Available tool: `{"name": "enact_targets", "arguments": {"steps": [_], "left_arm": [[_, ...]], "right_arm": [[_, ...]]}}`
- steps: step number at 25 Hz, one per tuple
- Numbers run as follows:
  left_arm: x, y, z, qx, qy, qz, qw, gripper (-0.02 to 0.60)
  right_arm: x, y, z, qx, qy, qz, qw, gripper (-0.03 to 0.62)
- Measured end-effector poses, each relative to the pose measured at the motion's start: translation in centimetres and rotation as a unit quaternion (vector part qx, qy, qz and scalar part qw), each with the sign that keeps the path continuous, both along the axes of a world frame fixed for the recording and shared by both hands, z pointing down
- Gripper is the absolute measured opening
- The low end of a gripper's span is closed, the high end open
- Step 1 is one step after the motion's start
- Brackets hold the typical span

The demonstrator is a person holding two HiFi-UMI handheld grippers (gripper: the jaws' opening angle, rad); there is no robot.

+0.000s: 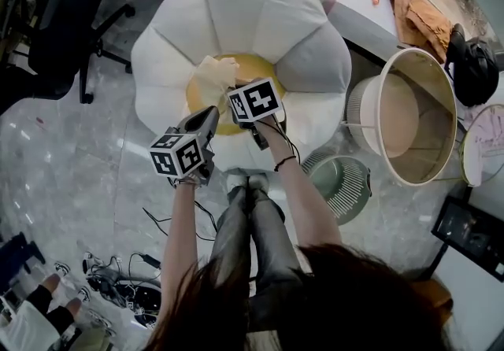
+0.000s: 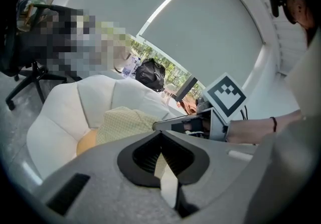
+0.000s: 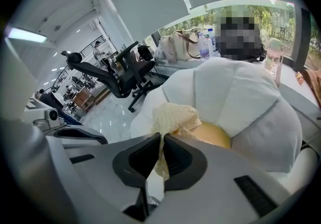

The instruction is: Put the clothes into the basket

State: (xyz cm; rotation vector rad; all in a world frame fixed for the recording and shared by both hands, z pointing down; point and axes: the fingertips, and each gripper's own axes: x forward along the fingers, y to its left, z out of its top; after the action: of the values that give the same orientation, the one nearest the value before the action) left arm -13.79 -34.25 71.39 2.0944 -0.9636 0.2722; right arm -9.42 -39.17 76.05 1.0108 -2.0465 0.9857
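Right claw [image 3: 161, 140] and left claw [image 2: 161, 138] both clamped shut on the pale yellow textured garment [image 1: 214, 74], bunched over the white petal-shaped armchair [image 1: 236, 11]: looks like the lift step, next needs a carry right to the round cream basket [image 1: 429, 90], then release.

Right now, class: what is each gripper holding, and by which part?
The left gripper and right gripper both pinch the pale yellow cloth, each by a fold at its near edge.
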Motion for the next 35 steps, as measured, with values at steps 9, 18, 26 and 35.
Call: {"name": "enact_targets", "arguments": {"steps": [9,18,26,35], "left_arm": [[0.8,1.0,-4.2,0.006,0.01,-0.006,0.9999,0.011],[1.7,1.9,-8.1,0.014,0.02,-0.004,0.9997,0.011],[3.4,3.4,-12.0,0.016,0.026,0.023,0.9993,0.011],[5.8,4.5,-15.8,0.029,0.029,0.057,0.9975,0.011]], "right_arm": [[1.1,1.3,-4.5,0.006,-0.009,0.01,1.0,0.02],[2.6,2.3,-9.0,0.021,-0.02,0.034,0.999,0.02],[4.0,3.6,-12.9,0.029,-0.025,0.057,0.998,0.02],[7.0,5.1,-17.0,0.042,-0.029,0.088,0.995,0.02]]}}
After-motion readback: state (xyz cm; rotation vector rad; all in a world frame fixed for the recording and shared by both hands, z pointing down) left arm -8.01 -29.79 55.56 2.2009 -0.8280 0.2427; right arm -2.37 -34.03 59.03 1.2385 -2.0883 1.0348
